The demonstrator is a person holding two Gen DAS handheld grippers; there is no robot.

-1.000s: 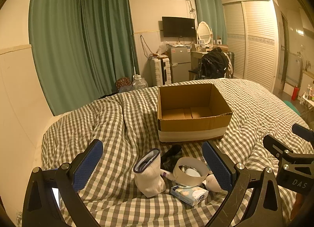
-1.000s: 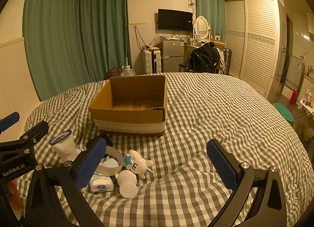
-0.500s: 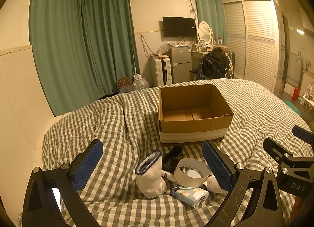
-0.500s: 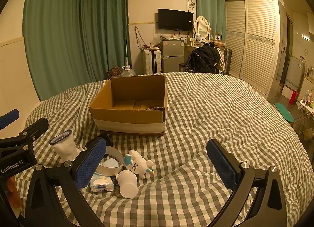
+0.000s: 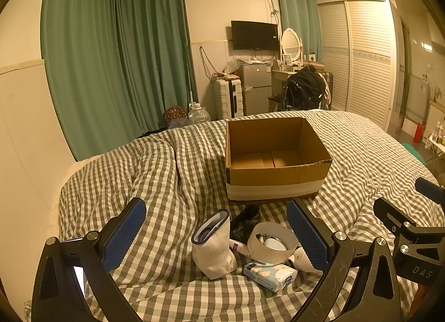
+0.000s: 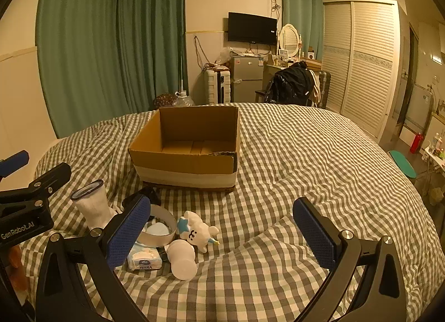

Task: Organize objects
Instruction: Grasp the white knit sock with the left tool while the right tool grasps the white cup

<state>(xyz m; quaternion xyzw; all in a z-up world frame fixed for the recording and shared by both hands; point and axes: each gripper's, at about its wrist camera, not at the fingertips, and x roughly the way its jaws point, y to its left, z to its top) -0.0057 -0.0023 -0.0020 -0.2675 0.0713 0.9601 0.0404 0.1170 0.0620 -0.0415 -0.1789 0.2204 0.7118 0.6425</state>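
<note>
Step in hand: pre-grasp, nothing picked yet. Box (image 5: pixel 274 160) sits open and empty on the bed (image 6: pixel 306 155); the clutter lies in a heap just before its near wall. Heap holds a sock (image 5: pixel 212 246), tape roll (image 5: pixel 271 241), tissue pack (image 5: pixel 268 273), plush (image 6: pixel 196 230), cup (image 6: pixel 182 259) and a dark item, too dim to name, behind the roll.

Left gripper (image 5: pixel 217 238): fingers released, spread wide, framing the sock and roll, touching neither. Right gripper (image 6: pixel 222 234): fingers released, wide apart, with plush and cup between them, no contact.

Next move, judged: lower one gripper over a single item, close, lift, carry over the box rim. Sock stands upright and is soft; a mid-body pinch seems best. Items touch one another, so neighbours may drag along.

Versus one second ago: left view has crept slightly; box sits a little lower and rightward in frame. Right view essentially unchanged. Heap undisturbed.
</note>
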